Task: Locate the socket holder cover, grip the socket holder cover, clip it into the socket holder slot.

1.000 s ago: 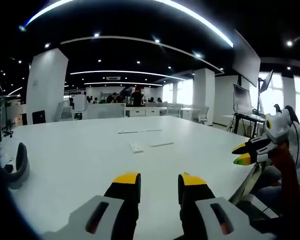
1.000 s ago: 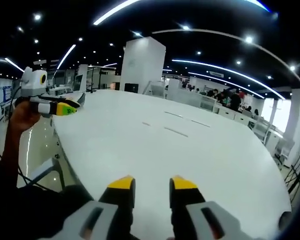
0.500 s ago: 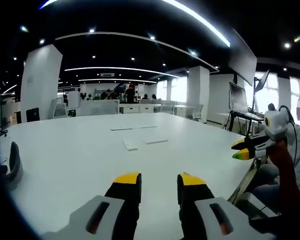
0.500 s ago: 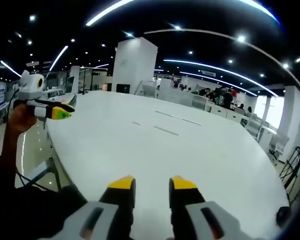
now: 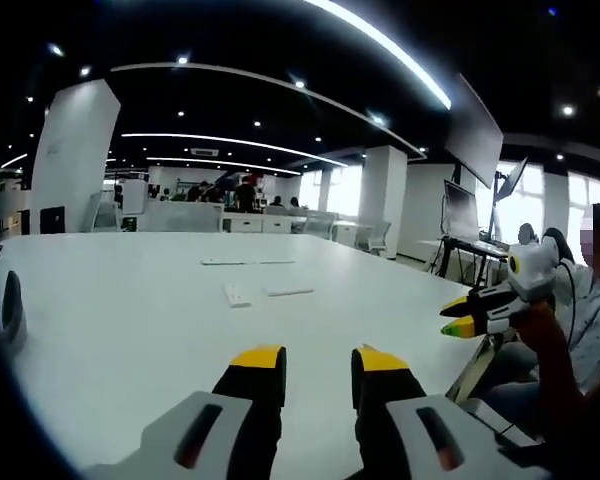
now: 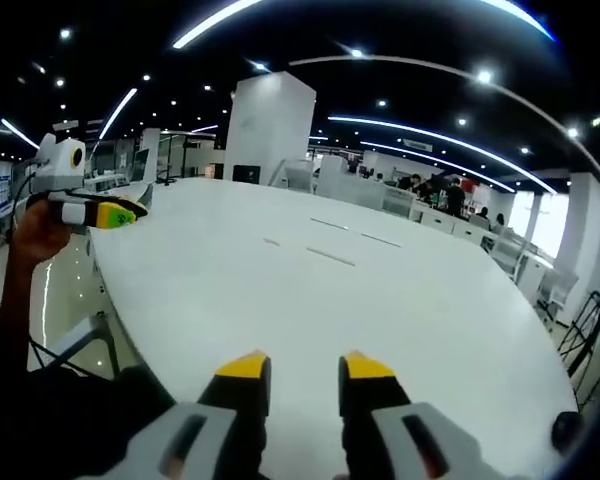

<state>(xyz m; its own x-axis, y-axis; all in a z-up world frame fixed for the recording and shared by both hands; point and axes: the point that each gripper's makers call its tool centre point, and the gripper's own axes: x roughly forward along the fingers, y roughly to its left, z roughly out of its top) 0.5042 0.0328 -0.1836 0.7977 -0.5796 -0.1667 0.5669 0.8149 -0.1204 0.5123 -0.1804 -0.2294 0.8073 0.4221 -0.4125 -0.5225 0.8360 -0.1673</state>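
Note:
On the white table (image 5: 130, 330) lie a small white block (image 5: 237, 295) and a flat white strip (image 5: 290, 292), side by side and far ahead of my left gripper (image 5: 317, 360). Its yellow-tipped jaws stand a little apart, open, with nothing between them. Which piece is the socket holder cover I cannot tell. My right gripper (image 5: 462, 316) comes in from the right, held in a hand off the table's edge. In the right gripper view the same strip (image 6: 332, 257) lies mid-table, well beyond my right gripper (image 6: 305, 368), which is open and empty. My left gripper (image 6: 105, 212) hovers at the left.
Two more thin white strips (image 5: 248, 262) lie farther back on the table. A dark rounded object (image 5: 10, 310) sits at the table's left edge, also seen as a dark object (image 6: 565, 430) at lower right. A seated person (image 5: 590, 300) is to the right. Desks and pillars stand behind.
Both cameras have drifted slightly, so the white pieces sit further left in the left gripper view. The pieces on the table have not moved. Both grippers stay open and empty.

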